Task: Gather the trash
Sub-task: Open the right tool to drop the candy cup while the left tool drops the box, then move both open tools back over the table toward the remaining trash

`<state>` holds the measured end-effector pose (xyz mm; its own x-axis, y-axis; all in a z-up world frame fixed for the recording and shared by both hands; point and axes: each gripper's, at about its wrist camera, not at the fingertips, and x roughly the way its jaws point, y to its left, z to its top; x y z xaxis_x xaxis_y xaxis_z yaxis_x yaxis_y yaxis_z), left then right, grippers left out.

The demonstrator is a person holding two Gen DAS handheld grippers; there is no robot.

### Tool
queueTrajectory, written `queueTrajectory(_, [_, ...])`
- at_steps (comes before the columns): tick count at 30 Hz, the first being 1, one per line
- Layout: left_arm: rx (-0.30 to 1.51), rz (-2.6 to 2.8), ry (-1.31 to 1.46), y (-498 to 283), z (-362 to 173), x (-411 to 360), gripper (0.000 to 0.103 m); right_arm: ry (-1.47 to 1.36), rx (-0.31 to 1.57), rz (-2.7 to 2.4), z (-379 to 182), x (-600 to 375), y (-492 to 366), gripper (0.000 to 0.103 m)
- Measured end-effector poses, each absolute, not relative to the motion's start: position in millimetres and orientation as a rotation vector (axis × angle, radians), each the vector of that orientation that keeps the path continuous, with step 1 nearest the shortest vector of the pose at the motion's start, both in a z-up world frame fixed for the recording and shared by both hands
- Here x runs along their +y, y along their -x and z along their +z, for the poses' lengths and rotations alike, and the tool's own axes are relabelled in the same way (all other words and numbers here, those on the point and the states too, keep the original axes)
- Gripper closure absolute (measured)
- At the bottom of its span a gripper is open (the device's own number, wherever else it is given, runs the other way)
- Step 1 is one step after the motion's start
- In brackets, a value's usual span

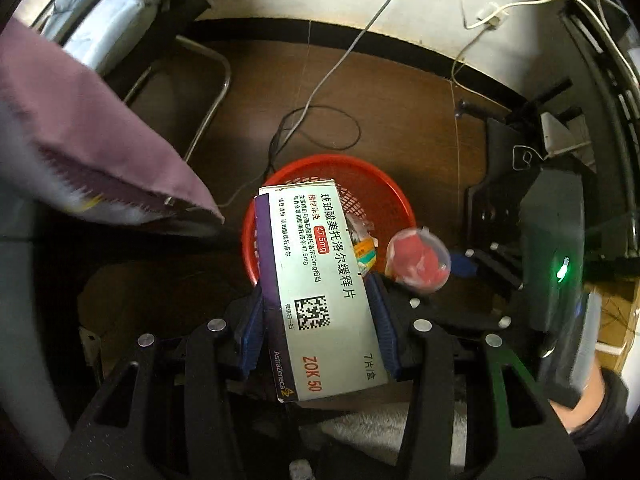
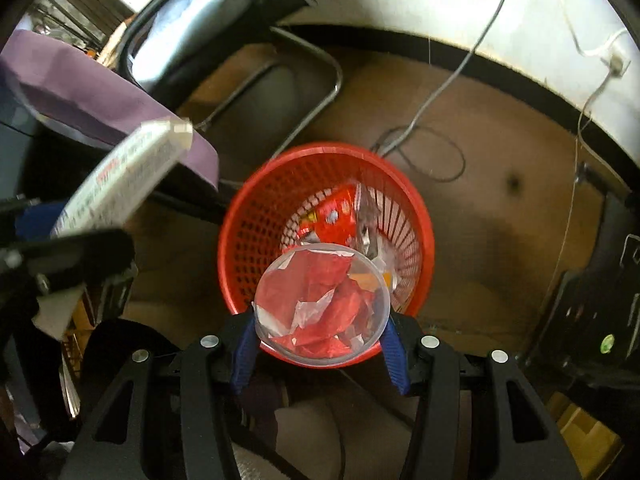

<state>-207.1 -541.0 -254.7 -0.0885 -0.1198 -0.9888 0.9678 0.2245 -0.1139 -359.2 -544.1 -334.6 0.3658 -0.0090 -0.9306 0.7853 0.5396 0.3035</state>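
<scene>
My left gripper (image 1: 318,320) is shut on a white and purple medicine box (image 1: 320,280), held over the red mesh bin (image 1: 384,188) on the floor. My right gripper (image 2: 320,334) is shut on a clear plastic cup (image 2: 322,304) stuffed with red and white wrappers, hanging above the near rim of the red bin (image 2: 248,240). The same cup (image 1: 418,261) shows at the right of the left wrist view. The medicine box (image 2: 120,180) appears at the left of the right wrist view. Wrappers lie at the bottom of the bin.
A purple cloth (image 1: 80,128) hangs over a table edge on the left. A chair with a metal frame (image 1: 216,92) stands behind it. Grey and white cables (image 1: 320,80) trail across the brown floor. Black equipment (image 1: 560,208) with a green light stands to the right.
</scene>
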Motion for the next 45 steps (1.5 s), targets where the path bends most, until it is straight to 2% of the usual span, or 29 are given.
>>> queueTrajectory(9, [1.343,-1.126,-0.956,211,-280,-561,0.054,-0.908,1.125,-0.593,-369,-547,349,0.049])
queueTrajectory(11, [1.353,-1.116,-0.957,209,-280,-561,0.049,-0.906,1.128,-0.596,-371,-546,347,0.046])
queueTrajectory(13, [1.353,-1.113,-0.942,208,-277,-562,0.04,-0.899,1.13,-0.606,-368,-546,350,0.038])
queueTrajectory(16, [1.342,-1.114,-0.915,205,-270,-561,0.034,-0.896,1.12,-0.616,-362,-544,353,0.036])
queueTrajectory(22, [1.302,-1.146,-0.896,213,-241,-547,0.03,-0.887,1.11,-0.644,-345,-543,364,0.036])
queueTrajectory(25, [1.234,-1.173,-0.874,222,-219,-537,0.026,-0.86,1.098,-0.665,-328,-544,370,0.035])
queueTrajectory(31, [1.152,-1.2,-0.838,223,-184,-508,0.025,-0.805,1.062,-0.689,-286,-540,369,0.034])
queueTrajectory(34, [1.057,-1.202,-0.826,223,-161,-491,0.025,-0.748,1.087,-0.686,-263,-532,360,0.034])
queueTrajectory(38, [0.964,-1.213,-0.745,215,-113,-456,0.025,-0.67,1.055,-0.726,-212,-523,355,0.03])
queueTrajectory(45, [0.836,-1.145,-0.548,173,-21,-380,0.015,-0.555,0.869,-0.694,-104,-494,329,0.024])
